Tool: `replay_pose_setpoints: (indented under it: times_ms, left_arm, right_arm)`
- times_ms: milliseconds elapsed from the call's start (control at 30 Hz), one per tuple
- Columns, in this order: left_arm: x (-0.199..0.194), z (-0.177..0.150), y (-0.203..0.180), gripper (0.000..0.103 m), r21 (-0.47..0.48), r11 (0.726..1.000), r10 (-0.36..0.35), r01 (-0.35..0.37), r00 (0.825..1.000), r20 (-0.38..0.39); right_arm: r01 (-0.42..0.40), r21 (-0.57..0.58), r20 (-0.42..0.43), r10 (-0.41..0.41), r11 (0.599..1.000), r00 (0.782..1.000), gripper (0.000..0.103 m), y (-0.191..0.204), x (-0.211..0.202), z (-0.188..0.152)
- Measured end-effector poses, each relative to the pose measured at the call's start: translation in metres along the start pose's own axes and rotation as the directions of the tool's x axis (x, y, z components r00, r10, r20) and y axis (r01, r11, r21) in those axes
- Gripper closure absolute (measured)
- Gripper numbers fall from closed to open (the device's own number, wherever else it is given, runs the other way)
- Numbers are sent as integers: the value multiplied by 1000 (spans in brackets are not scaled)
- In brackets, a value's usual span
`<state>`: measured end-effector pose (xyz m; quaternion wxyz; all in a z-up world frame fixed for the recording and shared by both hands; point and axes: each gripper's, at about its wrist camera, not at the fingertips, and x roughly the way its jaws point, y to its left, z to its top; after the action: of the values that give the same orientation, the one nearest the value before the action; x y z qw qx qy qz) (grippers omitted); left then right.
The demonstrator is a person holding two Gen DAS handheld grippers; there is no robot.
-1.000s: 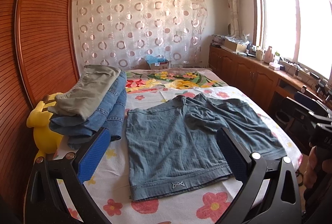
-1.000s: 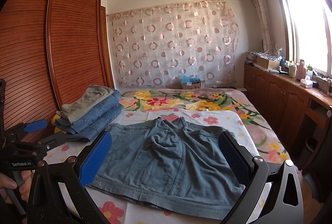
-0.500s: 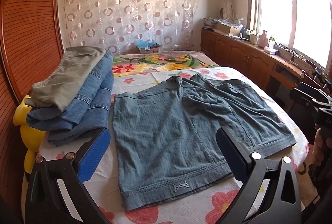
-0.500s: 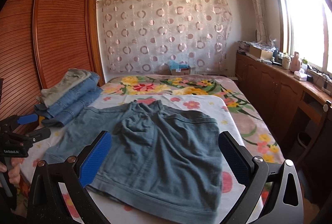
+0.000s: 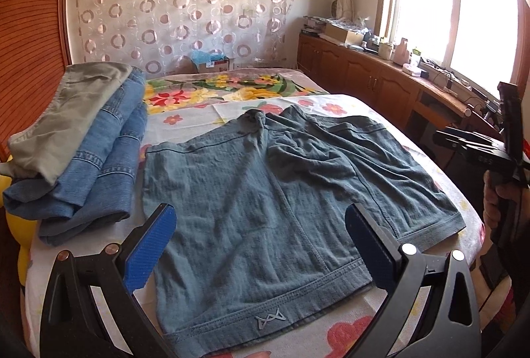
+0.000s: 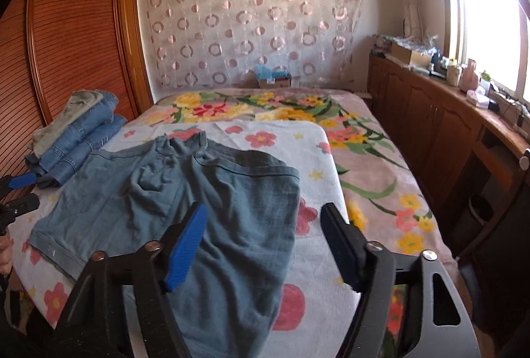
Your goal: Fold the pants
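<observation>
1 pair of blue-grey shorts [image 5: 265, 192] lies flat on the flowered bed [image 6: 364, 166], its waistband toward the curtain and its 2 leg hems toward the near edge, long axis across both legs. Beside it sits 1 stack of folded jeans [image 5: 82, 152]. The left tongs [image 5: 261, 245] and right tongs [image 6: 265, 245] hover wide apart, holding nothing.

Blue-grey shorts [image 5: 281, 202] spread flat and unfolded, just ahead of my left gripper [image 5: 261, 245], legs reaching under my right gripper [image 6: 261, 245]
</observation>
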<state>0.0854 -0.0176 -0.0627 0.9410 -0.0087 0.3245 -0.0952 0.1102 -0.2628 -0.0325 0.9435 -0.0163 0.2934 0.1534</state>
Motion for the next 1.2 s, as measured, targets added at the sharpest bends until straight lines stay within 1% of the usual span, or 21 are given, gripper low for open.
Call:
replay_pose_setpoints:
  times_ms: [133,267,367,467,533,600,733,767,800,833,900,933,1033,1100,1200]
  left_arm:
    - [4,3,-3,1,11,1000,-11,11,1000,-7]
    - [9,7,-7,1,19,1000,-21,21,1000,-14]
    - [12,9,-8,1,25,999,-21,22,1000,-20]
    - [12,6,-10,1,27,999,-23,24,999,-27]
    - [13,5,-11,1,30,999,-21,21,999,-32]
    - [14,3,-11,1,30,999,-20,22,999,-36]
    - [15,1,-10,1,24,999,-19,20,999,-44]
    - [16,1,-10,1,24,999,-20,21,999,-45]
    - [16,1,-10,1,24,999,-20,21,999,-45]
    - [16,1,-10,1,24,1000,-19,20,999,-45]
    - [15,0,-10,1,25,999,-18,20,999,-44]
    - [15,1,-10,1,25,999,-20,21,999,-43]
    - [16,1,-10,1,25,999,-19,20,999,-43]
    - [16,0,-10,1,22,1000,-21,22,999,-43]
    - [14,-1,-10,1,23,999,-21,22,999,-43]
  right_arm:
    - [-25,19,-64,26,1000,998,54,-4,16,18]
    - [-43,45,-124,48,998,991,59,-15,34,36]
    - [-38,66,-166,48,997,985,61,-30,46,44]
    - [-27,89,-207,45,996,977,64,-34,56,50]
    - [-34,104,-216,56,994,975,65,-37,57,58]
    - [-33,111,-218,57,993,974,68,-37,56,59]
    - [-47,125,-221,74,991,972,69,-33,55,61]
    - [-48,125,-222,75,991,972,70,-31,51,61]
    - [-50,126,-224,78,991,972,77,-30,49,61]
    - [-56,125,-225,83,991,971,81,-30,47,62]
    - [-60,112,-212,82,992,974,95,-25,43,63]
    - [-74,104,-196,93,992,976,96,-23,39,63]
    - [-137,79,-155,148,987,977,97,-15,32,69]
    - [-187,42,-150,191,982,970,97,0,20,66]
    - [-258,-12,-190,251,966,949,97,17,11,51]
